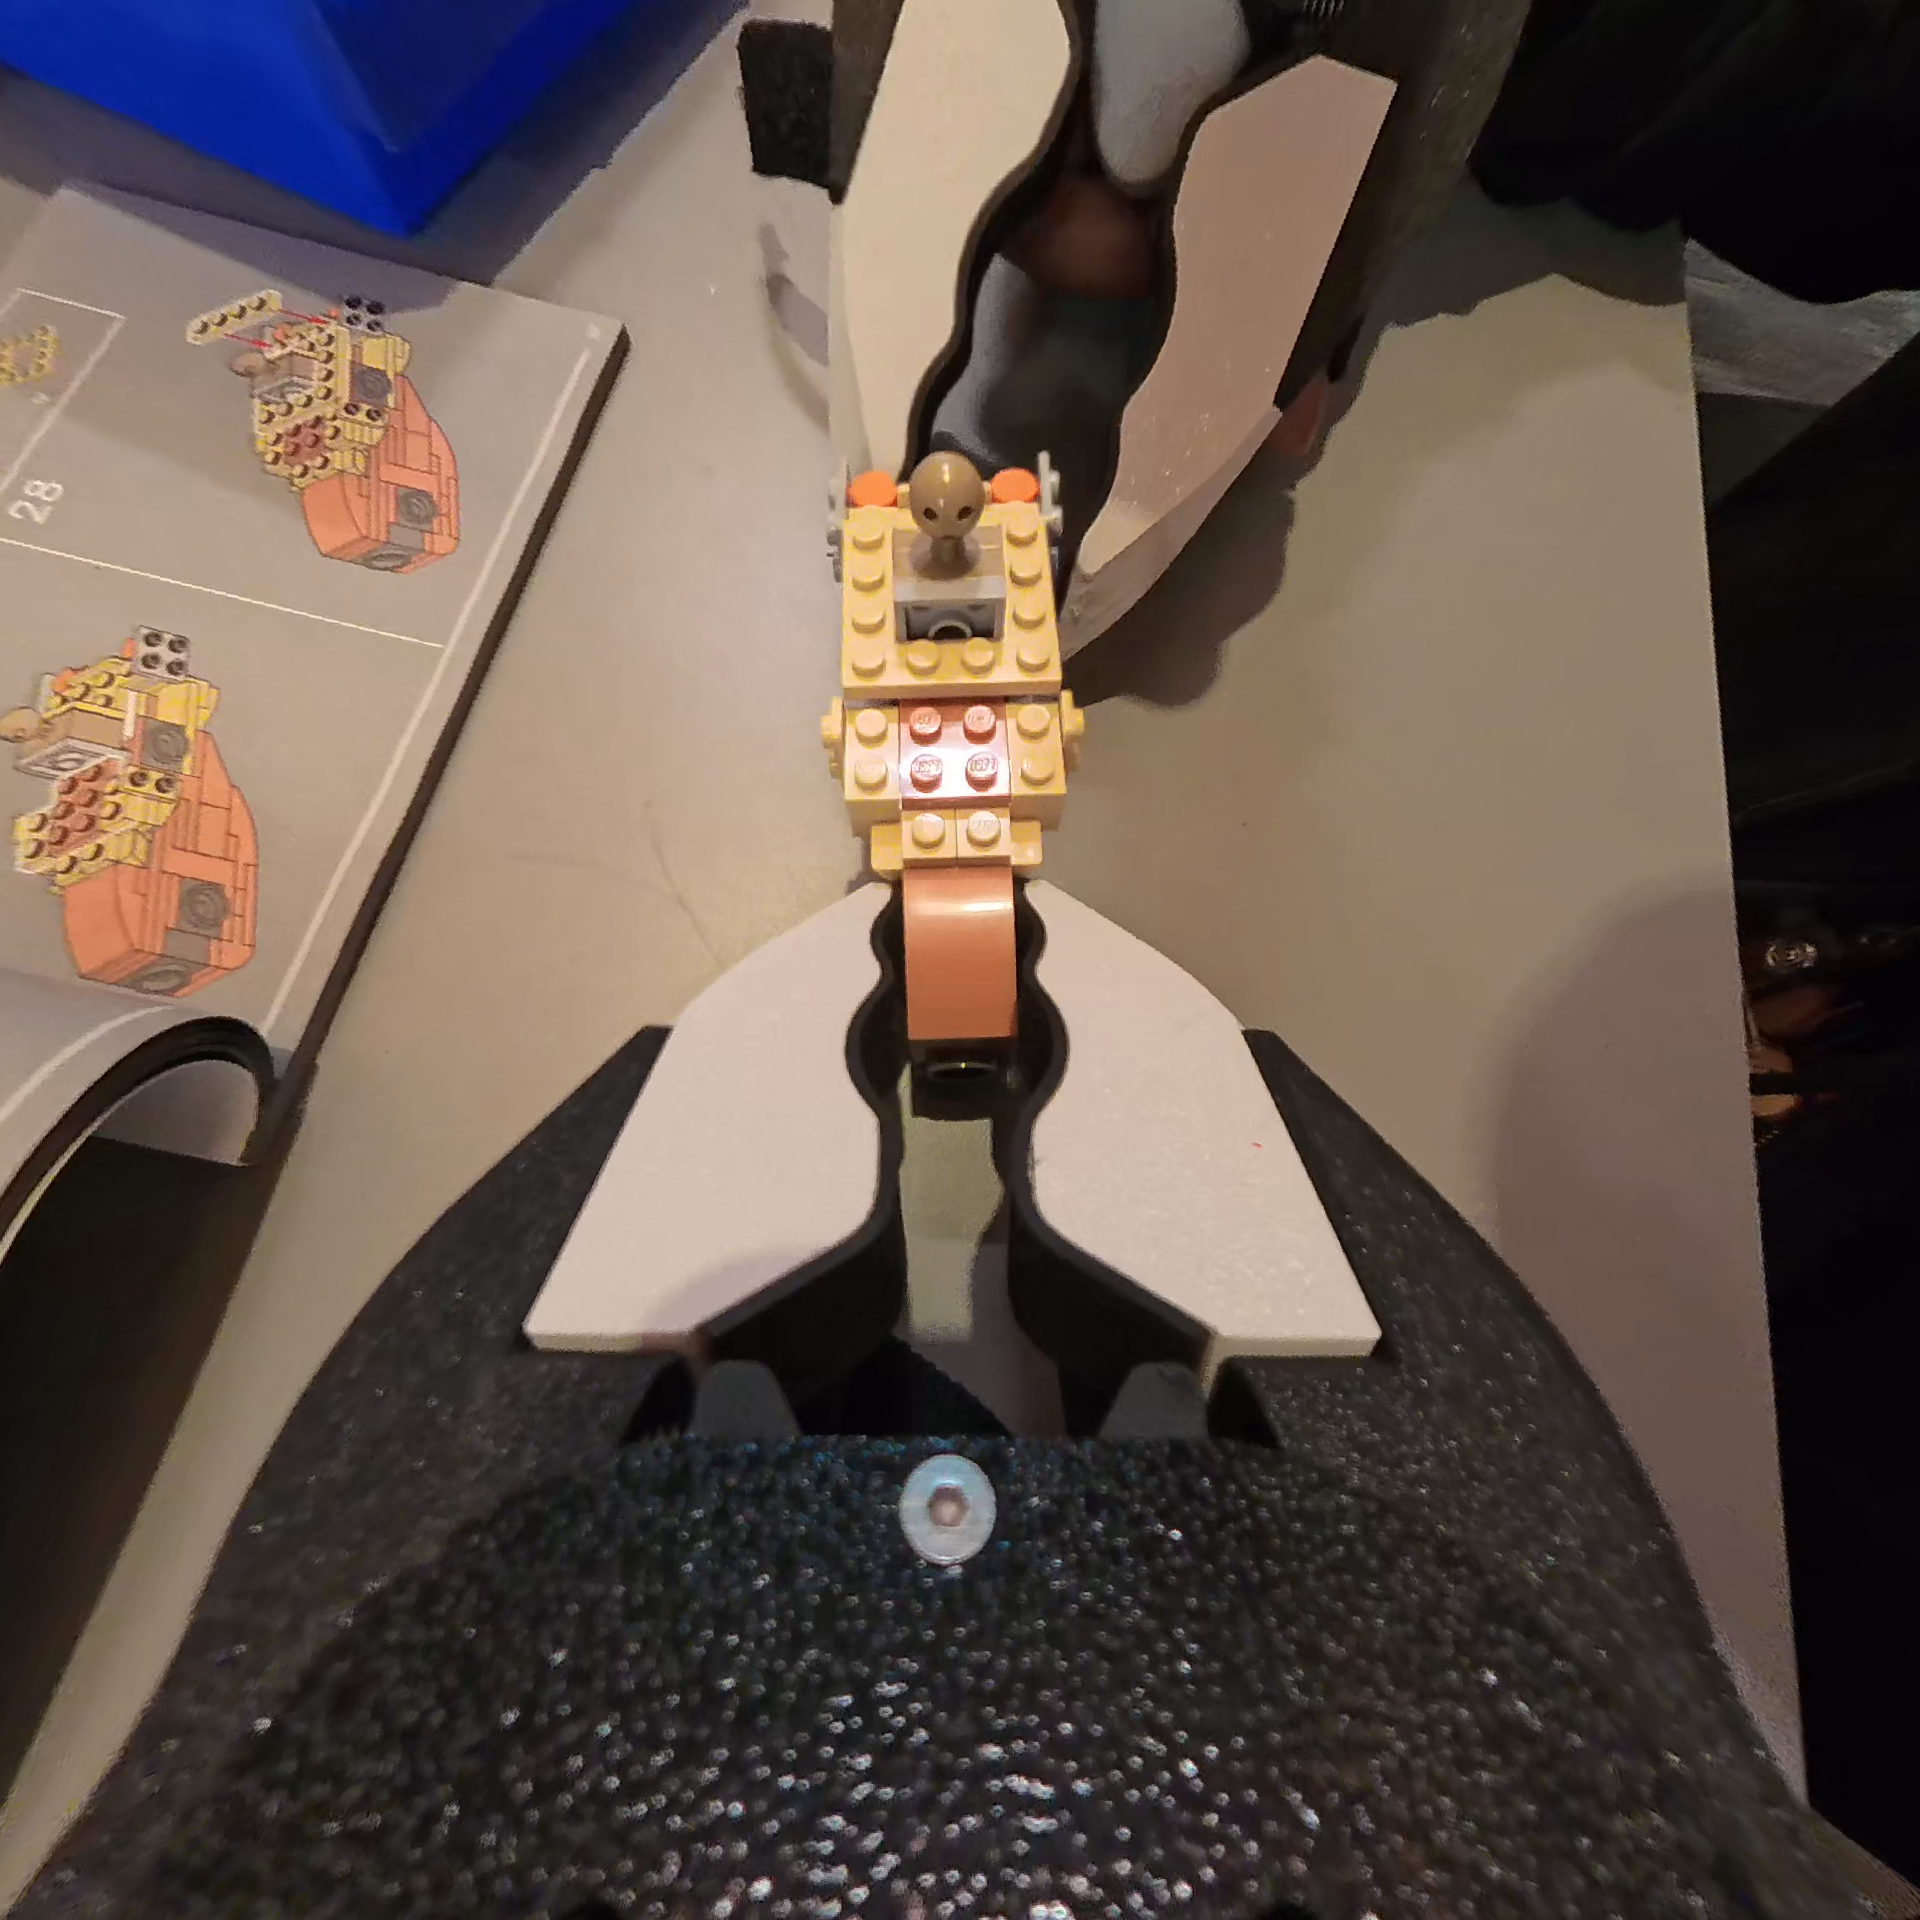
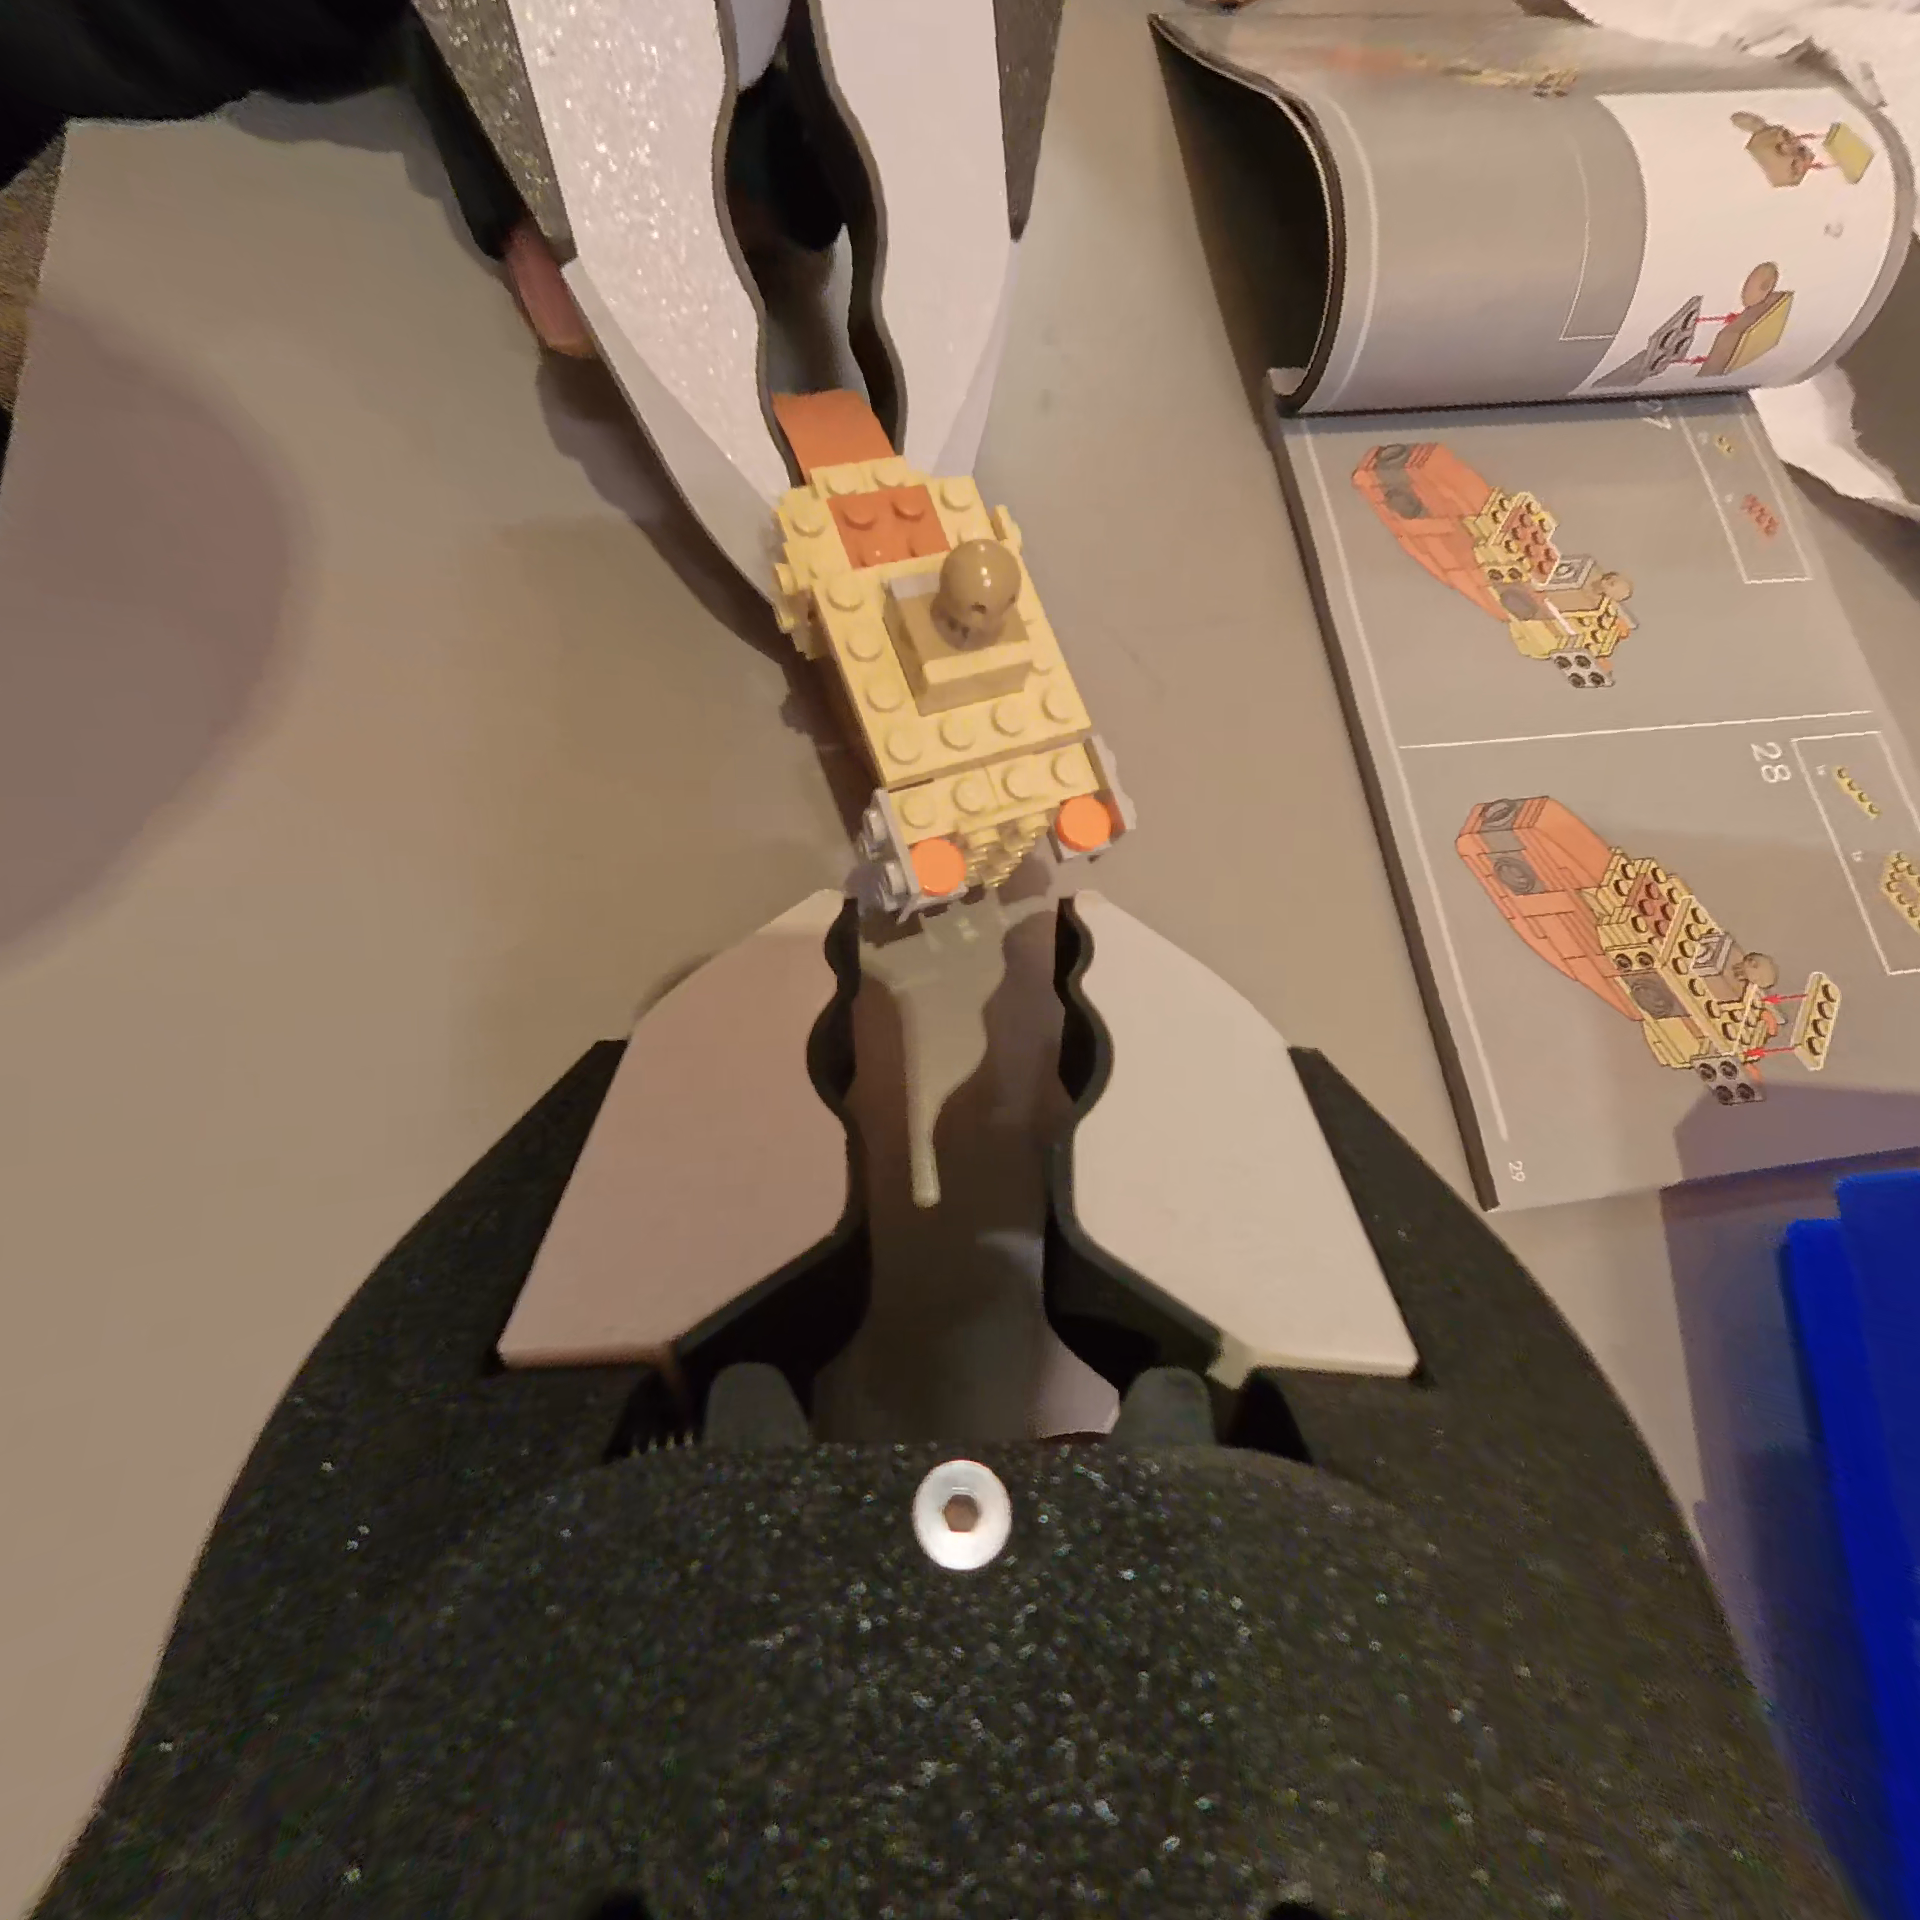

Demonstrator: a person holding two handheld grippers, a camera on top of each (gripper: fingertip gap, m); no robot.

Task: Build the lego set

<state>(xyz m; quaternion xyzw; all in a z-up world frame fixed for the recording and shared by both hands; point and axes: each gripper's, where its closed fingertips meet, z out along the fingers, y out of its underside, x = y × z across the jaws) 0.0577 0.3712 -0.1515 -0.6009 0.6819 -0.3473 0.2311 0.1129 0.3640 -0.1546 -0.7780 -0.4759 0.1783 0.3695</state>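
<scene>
The half-built tan and orange brick vehicle (image 1: 954,717), with a small olive round-headed figure (image 1: 943,497) seated on a grey block in its cockpit, is sitting in the middle of the pale grey counter (image 1: 623,790), and both tools are closing in on it from opposite ends.

Judging by the open grey instruction booklet (image 1: 239,582) lying at nine o'clock of the model in the left wrist view, the step in hand is probably adding a tan plate near the cockpit. Doing it well would mean one tool bracing the model low and square while any downward press is lined up over the studs, so the model is not tipping or sliding on the counter.

The left gripper (image 1: 958,904) is holding its white fingers (image 1: 769,1039) narrowly apart, clamped on the smooth curved orange nose (image 1: 961,961) of the model at its six o'clock end; contact looks firm on both sides.

The right gripper (image 2: 961,909) is reaching the grey and orange-studded rear (image 2: 987,842) from six o'clock in its own view. Its fingers (image 2: 1174,1049) are a little apart and appear to be empty, the tips just beside or perhaps touching the rear bracket; I cannot tell whether they are gripping it.

A blue plastic bin (image 1: 343,94) is sitting at eleven o'clock, beyond the booklet.
</scene>
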